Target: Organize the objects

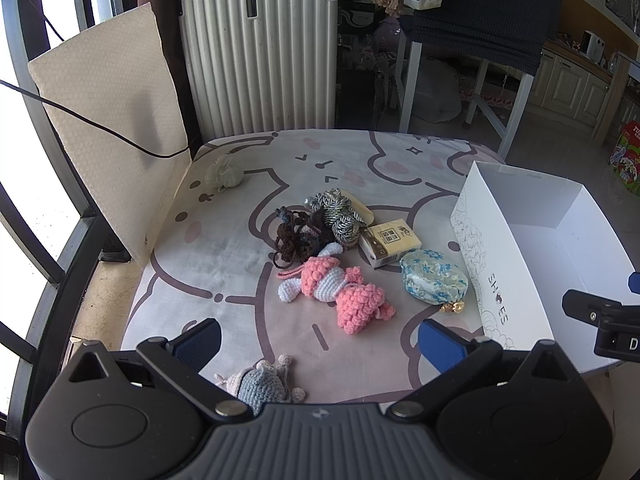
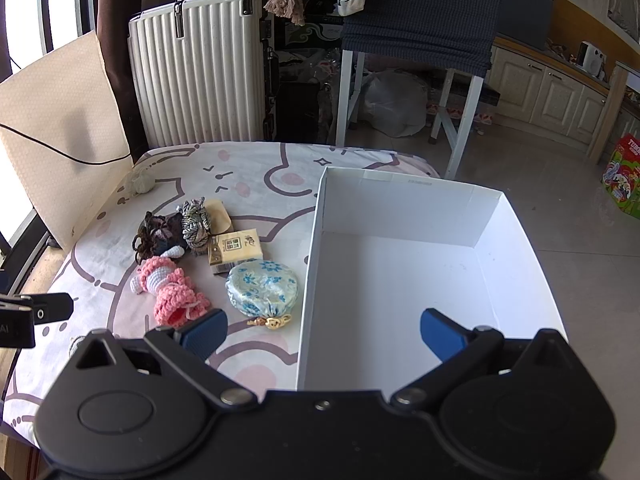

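Note:
A pink crochet doll, a blue floral pouch, a tissue pack, a brown yarn bundle and a striped rope knot lie mid-table. A white shoebox stands open at the right, nothing in it. My left gripper is open above the near table edge, before the doll. My right gripper is open, straddling the box's left wall.
A grey crochet toy lies by the left gripper. A white yarn ball sits far left beside a leaning cream board. A white suitcase and a chair stand behind the table.

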